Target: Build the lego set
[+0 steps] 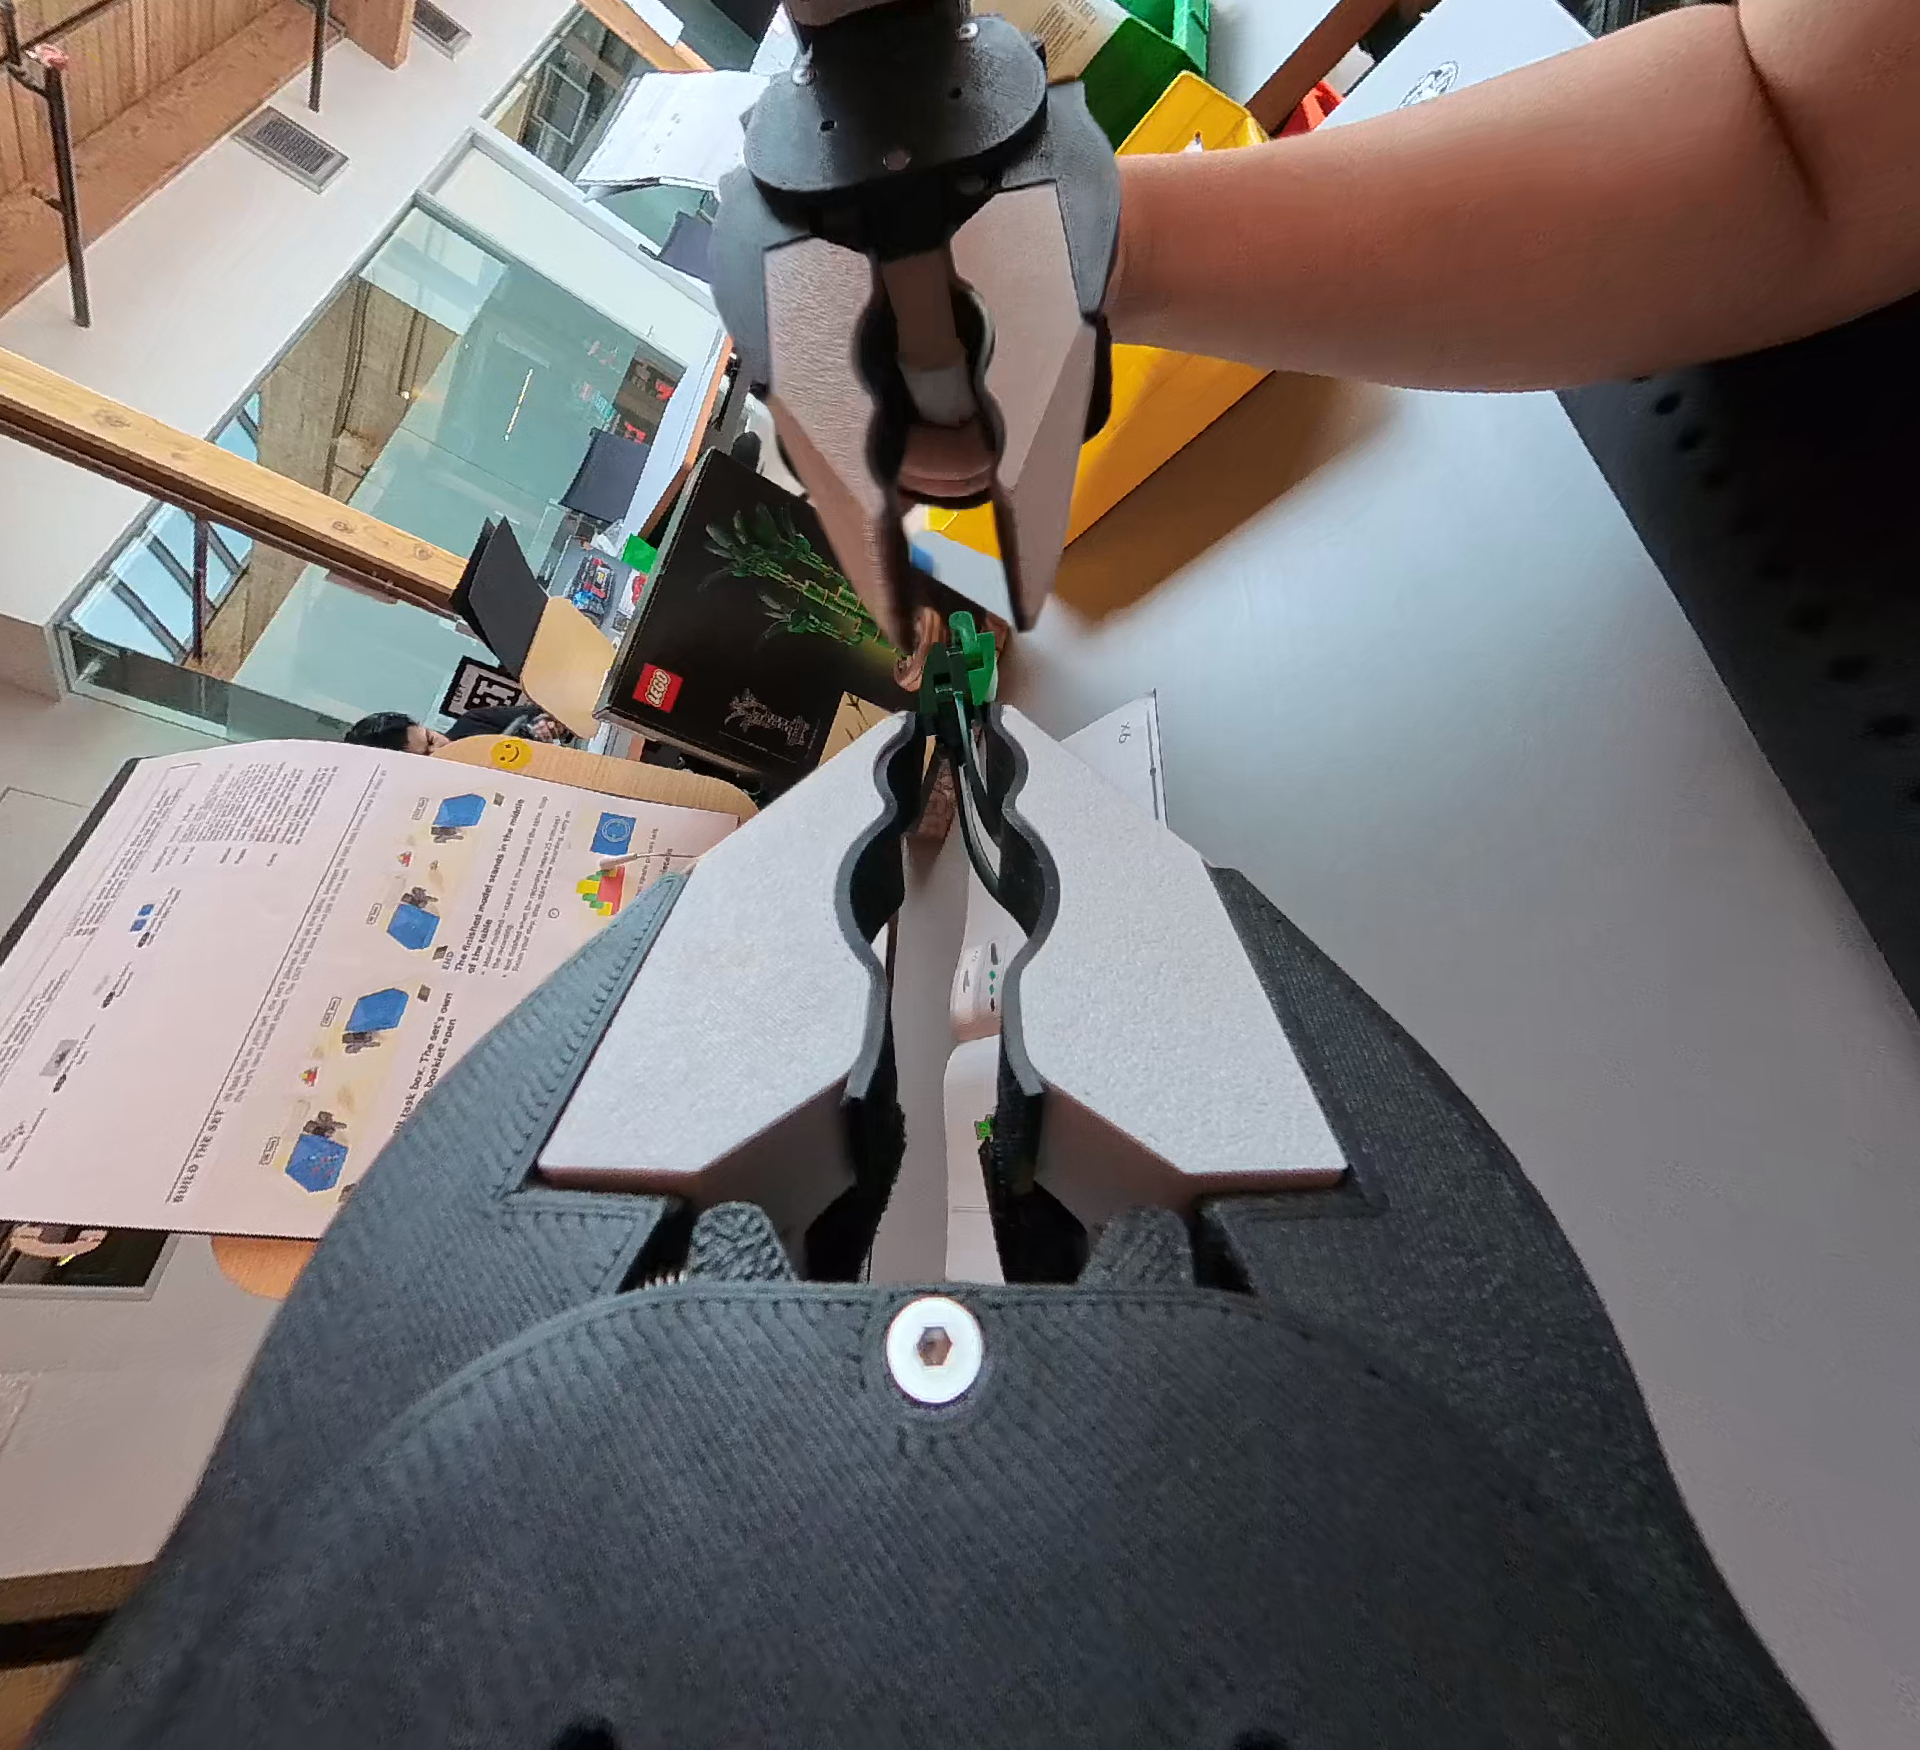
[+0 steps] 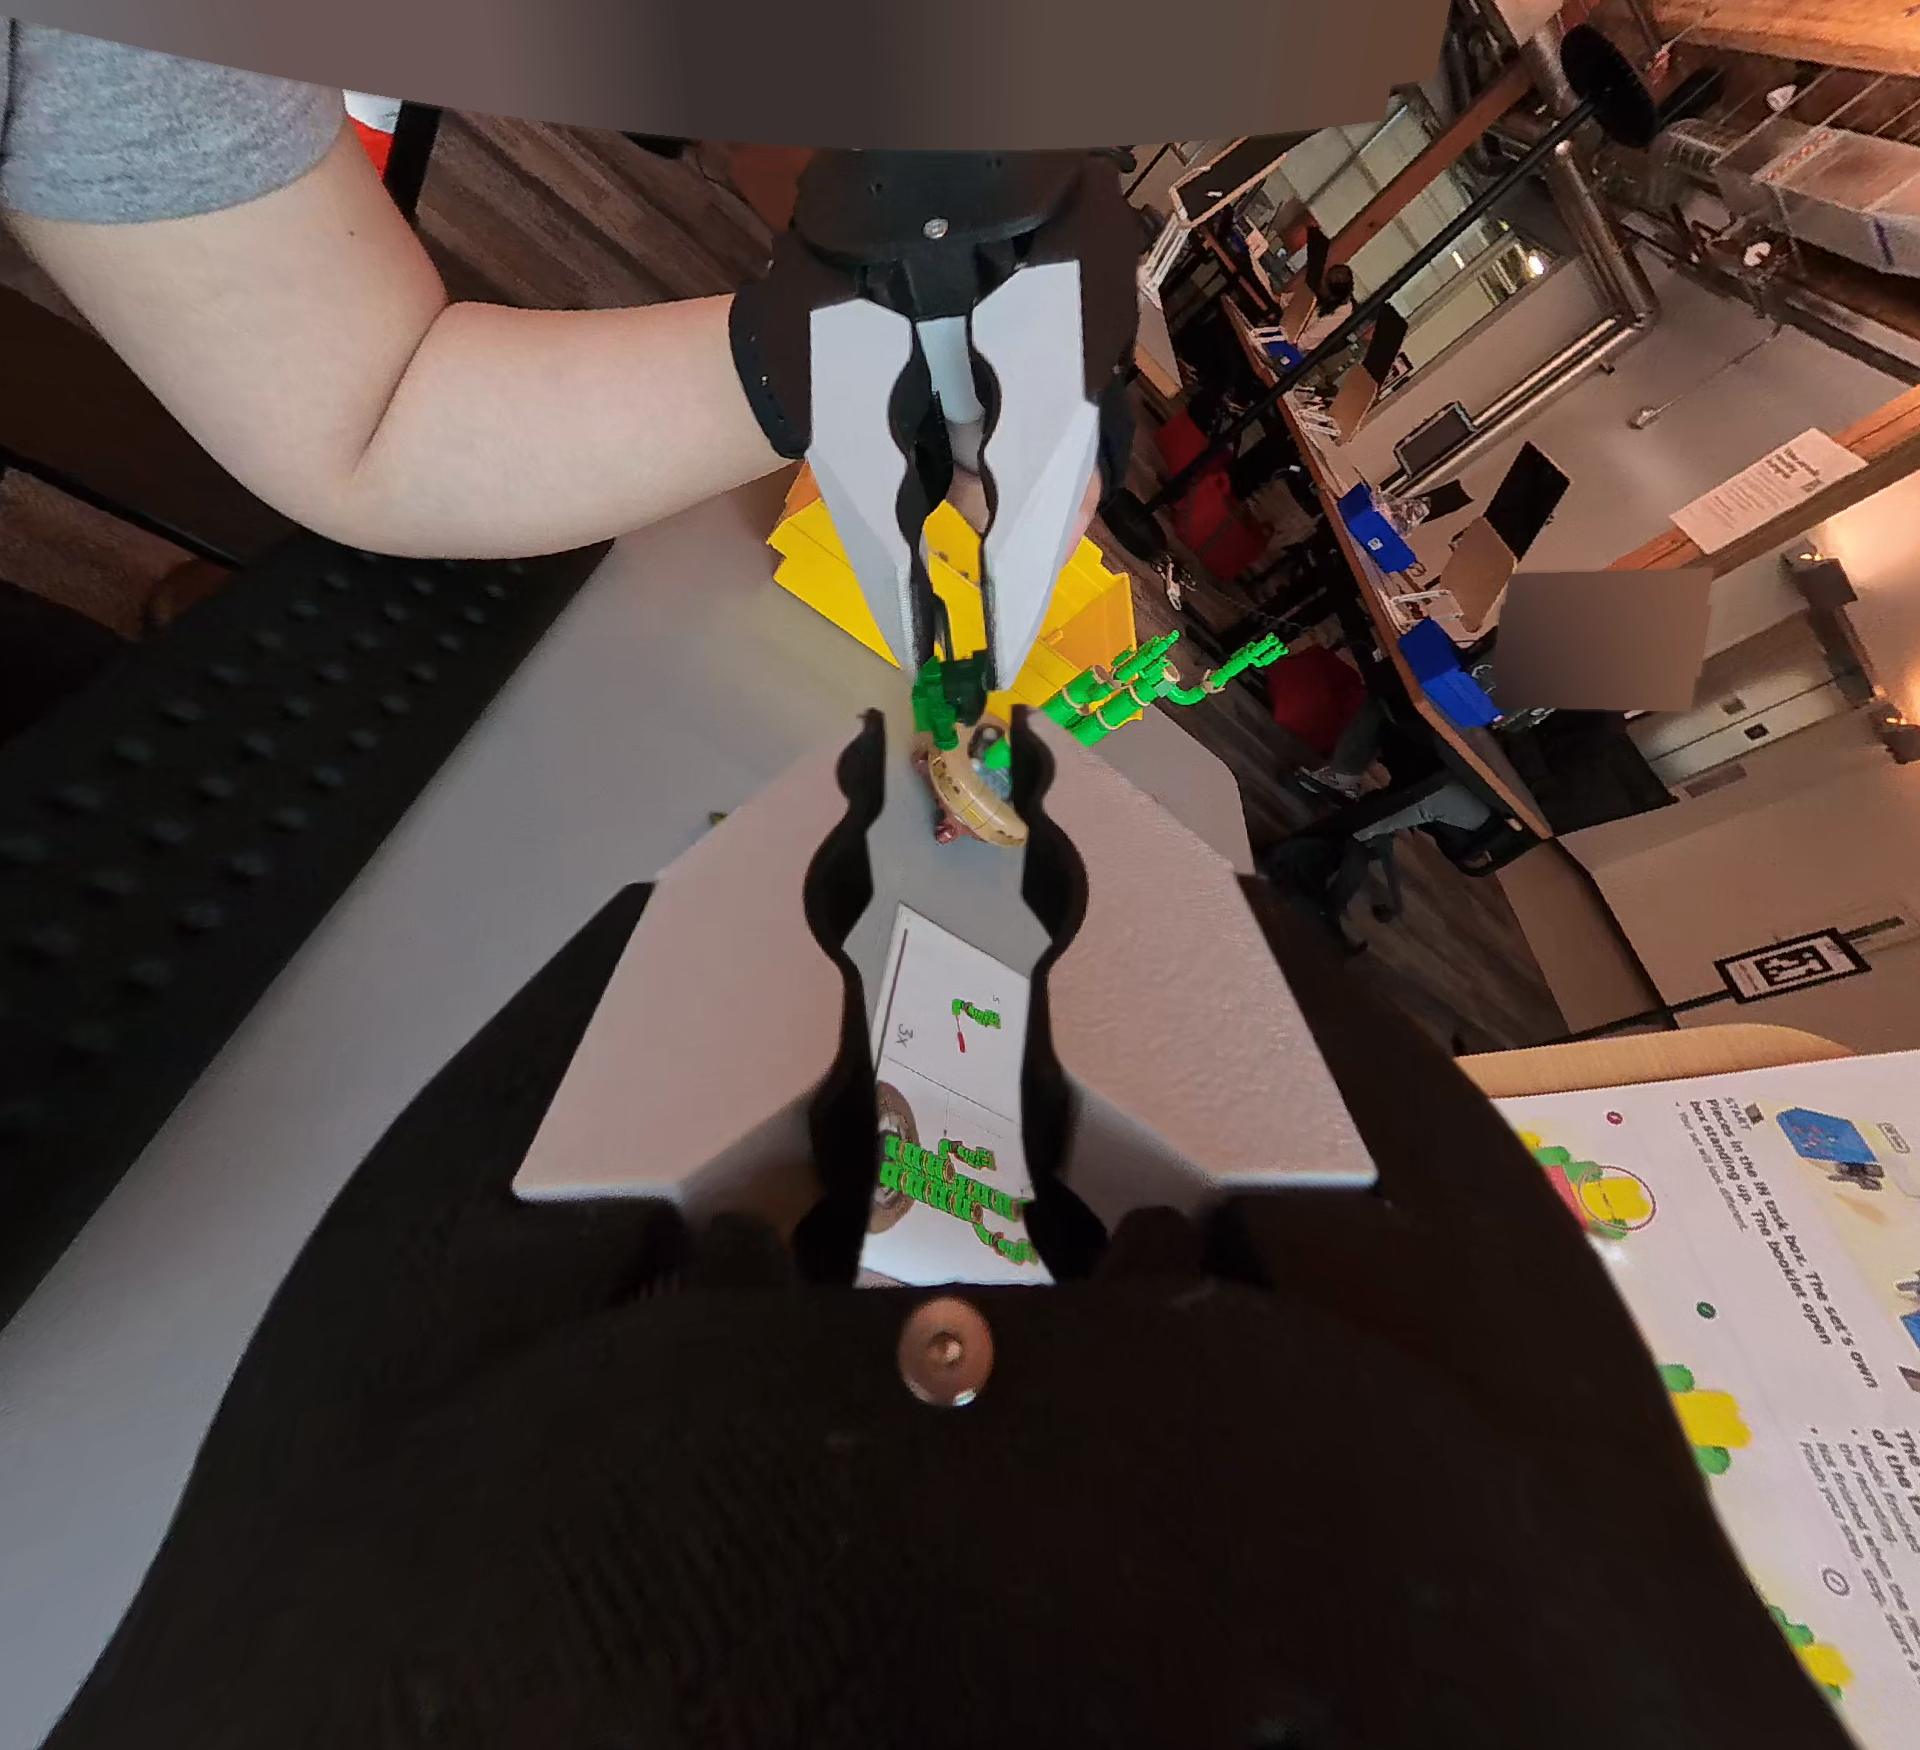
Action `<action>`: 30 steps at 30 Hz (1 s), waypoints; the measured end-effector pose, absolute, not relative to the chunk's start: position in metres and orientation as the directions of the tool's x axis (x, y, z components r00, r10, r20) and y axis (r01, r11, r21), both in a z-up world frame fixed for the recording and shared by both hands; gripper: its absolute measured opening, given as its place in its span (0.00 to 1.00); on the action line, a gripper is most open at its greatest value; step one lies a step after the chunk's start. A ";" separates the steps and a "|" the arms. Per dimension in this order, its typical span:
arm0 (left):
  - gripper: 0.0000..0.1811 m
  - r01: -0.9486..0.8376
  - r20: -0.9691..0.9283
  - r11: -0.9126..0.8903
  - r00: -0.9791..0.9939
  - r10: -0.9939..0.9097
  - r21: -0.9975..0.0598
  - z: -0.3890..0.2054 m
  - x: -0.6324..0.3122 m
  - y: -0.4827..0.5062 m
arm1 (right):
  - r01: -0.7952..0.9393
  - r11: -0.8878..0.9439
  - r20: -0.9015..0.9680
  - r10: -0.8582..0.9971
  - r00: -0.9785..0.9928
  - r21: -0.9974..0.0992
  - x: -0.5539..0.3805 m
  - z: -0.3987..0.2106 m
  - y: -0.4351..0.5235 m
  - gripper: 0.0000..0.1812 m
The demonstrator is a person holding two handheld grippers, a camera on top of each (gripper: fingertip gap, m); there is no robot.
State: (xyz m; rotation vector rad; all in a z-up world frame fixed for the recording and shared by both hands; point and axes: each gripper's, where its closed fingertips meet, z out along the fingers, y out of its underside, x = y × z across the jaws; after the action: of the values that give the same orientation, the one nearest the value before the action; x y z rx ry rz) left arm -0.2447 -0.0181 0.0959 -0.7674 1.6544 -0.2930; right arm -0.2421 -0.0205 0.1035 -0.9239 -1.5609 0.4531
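Green lego piece (image 1: pixel 954 674) pinched by left tongs (image 1: pixel 958 732).

The left gripper (image 1: pixel 961 724) is showing ribbed matt black plastic and grainy grey pads (image 1: pixel 748 973). The green lego piece (image 1: pixel 958 666) is looking like glossy plastic. The worktop (image 1: pixel 1507 869) is looking smooth and matt; the instruction sheet (image 1: pixel 291 952) is looking like paper.

Our left gripper (image 1: pixel 956 734) and right gripper (image 2: pixel 945 724) share a ribbed black printed body, pale grey wedge fingers (image 1: pixel 748 994) edged with wavy black pads, and one central hex screw (image 1: pixel 933 1349). We wear a grey short sleeve (image 2: pixel 156 131).
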 end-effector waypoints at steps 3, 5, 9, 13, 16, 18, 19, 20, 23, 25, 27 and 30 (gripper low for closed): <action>0.05 -0.321 -0.776 0.746 -0.053 -0.629 -0.584 0.096 -0.245 -0.018 | 0.295 0.608 0.643 0.765 0.028 -0.737 -0.242 0.106 -0.022 0.14; 0.05 -0.322 -0.777 0.747 -0.054 -0.628 -0.581 0.096 -0.244 -0.018 | 0.310 0.617 0.656 0.754 0.028 -0.723 -0.245 0.105 -0.021 0.14; 0.05 -0.321 -0.778 0.749 -0.055 -0.626 -0.580 0.096 -0.244 -0.019 | 0.323 0.624 0.663 0.748 0.017 -0.712 -0.249 0.102 -0.021 0.09; 0.05 -0.322 -0.779 0.749 -0.054 -0.625 -0.578 0.096 -0.244 -0.018 | 0.328 0.628 0.670 0.743 0.020 -0.706 -0.249 0.101 -0.019 0.07; 0.05 -0.324 -0.778 0.747 -0.052 -0.626 -0.580 0.096 -0.245 -0.018 | 0.334 0.627 0.671 0.741 0.024 -0.704 -0.250 0.101 -0.018 0.06; 0.05 -0.325 -0.778 0.747 -0.051 -0.626 -0.580 0.096 -0.245 -0.017 | 0.341 0.633 0.680 0.733 0.026 -0.695 -0.250 0.102 -0.018 0.06; 0.05 -0.325 -0.776 0.746 -0.056 -0.628 -0.581 0.096 -0.246 -0.018 | 0.346 0.635 0.683 0.730 0.022 -0.691 -0.250 0.101 -0.018 0.06; 0.05 -0.327 -0.773 0.746 -0.065 -0.631 -0.580 0.094 -0.246 -0.018 | 0.356 0.636 0.685 0.729 0.013 -0.684 -0.250 0.099 -0.019 0.06; 0.05 -0.327 -0.776 0.747 -0.061 -0.628 -0.579 0.095 -0.245 -0.018 | 0.362 0.642 0.693 0.720 0.015 -0.675 -0.249 0.100 -0.018 0.06; 0.05 -0.320 -0.774 0.746 -0.056 -0.631 -0.584 0.096 -0.245 -0.018 | 0.352 0.643 0.692 0.721 0.020 -0.680 -0.250 0.102 -0.018 0.06; 0.05 -0.325 -0.774 0.745 -0.058 -0.631 -0.583 0.096 -0.246 -0.018 | 0.357 0.644 0.694 0.719 0.019 -0.677 -0.250 0.101 -0.018 0.06; 0.05 -0.328 -0.768 0.739 -0.060 -0.637 -0.588 0.095 -0.246 -0.017 | 0.361 0.641 0.692 0.722 0.017 -0.677 -0.250 0.099 -0.017 0.06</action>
State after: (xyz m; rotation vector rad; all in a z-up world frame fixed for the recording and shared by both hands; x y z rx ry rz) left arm -0.2459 -0.0168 0.0945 -0.7818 1.6626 -0.3008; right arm -0.2503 -0.0166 0.0994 -0.9198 -1.5913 0.3534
